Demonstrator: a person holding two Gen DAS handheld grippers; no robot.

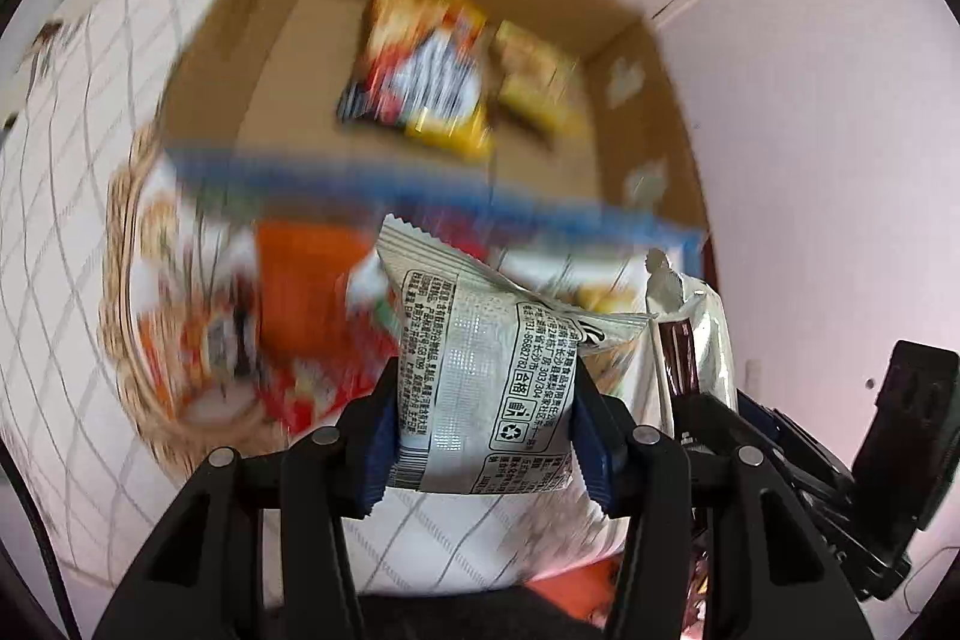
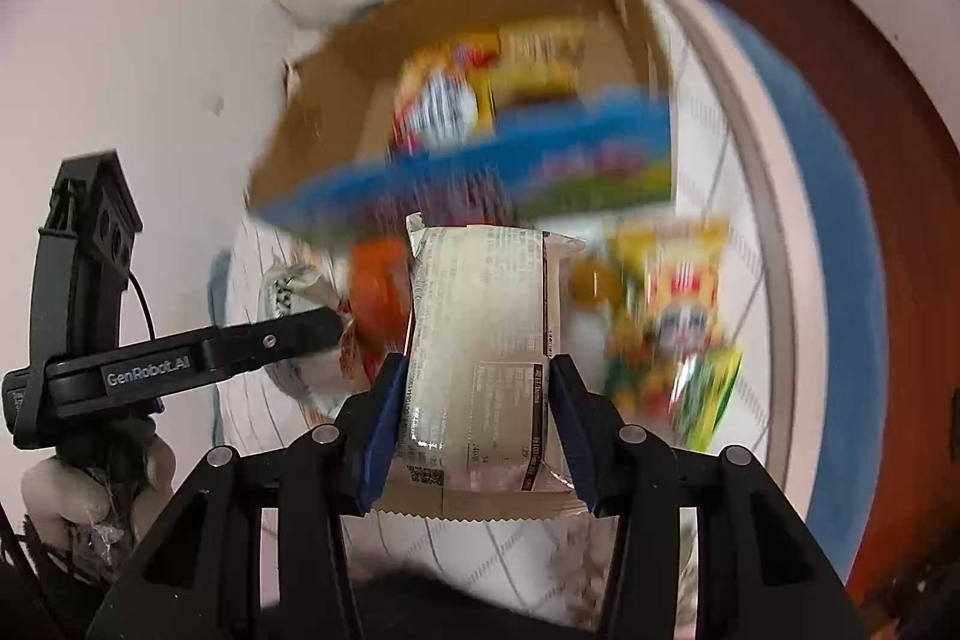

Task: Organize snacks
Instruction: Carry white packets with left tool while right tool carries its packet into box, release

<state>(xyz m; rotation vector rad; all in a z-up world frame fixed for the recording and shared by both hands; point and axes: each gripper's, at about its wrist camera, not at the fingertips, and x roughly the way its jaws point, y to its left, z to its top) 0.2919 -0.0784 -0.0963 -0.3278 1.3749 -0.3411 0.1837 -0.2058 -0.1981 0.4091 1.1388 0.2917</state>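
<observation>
My left gripper (image 1: 486, 400) is shut on a silver snack packet with black print (image 1: 480, 334), held upright between the blue pads. My right gripper (image 2: 480, 400) is shut on a cream packet with a brown stripe (image 2: 486, 304). Both hang above the table, in front of an open cardboard box (image 1: 270, 40) with a blue printed front. Yellow and red snack bags (image 1: 420, 58) lie on the box floor. In the right wrist view the left gripper (image 2: 318, 325) shows side-on at the left, and the same box (image 2: 336, 112) is ahead. The picture is blurred.
A wicker basket (image 1: 129, 316) with orange and red snacks stands left of the box on a checked white cloth (image 1: 72, 220). A colourful packet (image 2: 672, 328) lies on the cloth to the right. The round table has a blue rim (image 2: 840, 196); a pale wall stands behind.
</observation>
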